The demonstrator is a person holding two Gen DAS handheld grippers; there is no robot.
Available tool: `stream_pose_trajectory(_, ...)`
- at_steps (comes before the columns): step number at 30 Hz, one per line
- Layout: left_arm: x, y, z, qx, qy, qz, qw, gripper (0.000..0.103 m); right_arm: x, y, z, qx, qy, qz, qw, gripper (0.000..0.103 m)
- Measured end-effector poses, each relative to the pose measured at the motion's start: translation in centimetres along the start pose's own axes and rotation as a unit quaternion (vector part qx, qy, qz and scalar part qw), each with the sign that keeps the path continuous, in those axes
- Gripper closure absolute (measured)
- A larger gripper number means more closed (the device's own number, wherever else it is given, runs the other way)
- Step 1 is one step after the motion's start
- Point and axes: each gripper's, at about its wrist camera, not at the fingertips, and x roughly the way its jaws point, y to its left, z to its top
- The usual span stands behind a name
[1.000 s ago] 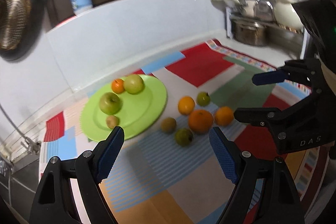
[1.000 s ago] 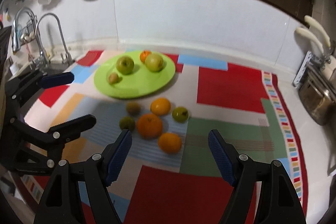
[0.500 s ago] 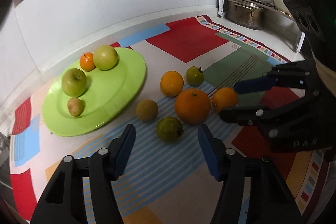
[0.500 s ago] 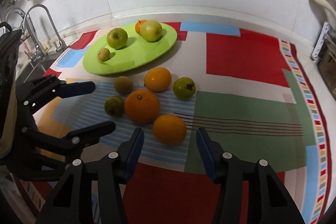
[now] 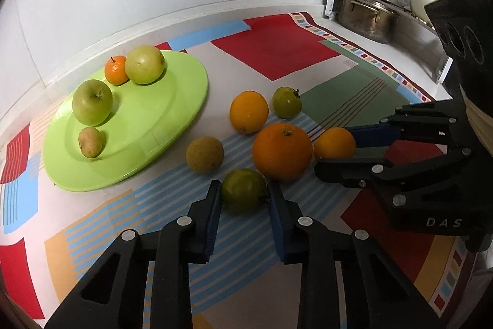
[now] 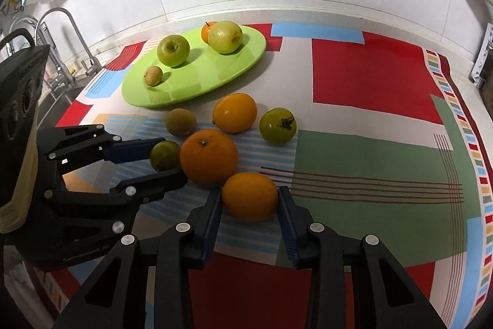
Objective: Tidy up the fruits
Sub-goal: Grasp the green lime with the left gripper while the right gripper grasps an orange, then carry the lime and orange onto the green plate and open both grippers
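A green plate [image 5: 172,119] [image 6: 246,63] holds two green apples, a small orange and a small brown fruit. Several loose fruits lie on the patchwork mat in front of it. My left gripper [image 5: 245,193] [image 6: 166,158] has closed around a small green fruit [image 5: 243,188] [image 6: 165,154], pads at its sides. My right gripper [image 6: 249,196] [image 5: 336,148] has closed around a small orange [image 6: 249,195] [image 5: 334,142]. A big orange [image 5: 282,151] [image 6: 209,161] lies between the two grippers. Both held fruits rest on the mat.
A brown round fruit [image 5: 205,154], another orange [image 5: 249,111] and a green tomato-like fruit [image 5: 286,102] lie nearby. A steel pot [image 5: 366,17] and dish rack stand far right. A faucet [image 6: 58,42] and sink are at the left.
Both grippers moved forward and down to the fruit cluster and narrowed their jaws, the left around the small green fruit, the right around the small orange.
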Motion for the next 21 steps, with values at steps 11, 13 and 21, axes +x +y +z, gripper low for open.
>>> stream_pose_trajectory(11, -2.3, -0.3, -0.6, -0.025, -0.014, 0.005, 0.9996, 0.074, -2.0, 0.6, -0.3, 0.005, -0.016, -0.003, 1.0, 0.066)
stream_pose_trajectory(13, -3.0, -0.4, -0.7, -0.031, -0.018, 0.008, 0.9993, 0.074, -2.6, 0.8, -0.4, 0.004, -0.022, -0.005, 1.0, 0.066)
stream_pose_trajectory(21, -5.8, 0.1, -0.9, -0.05, -0.036, 0.027, 0.9978, 0.074, -5.0, 2.2, -0.2, 0.006, -0.054, -0.004, 0.998, 0.066)
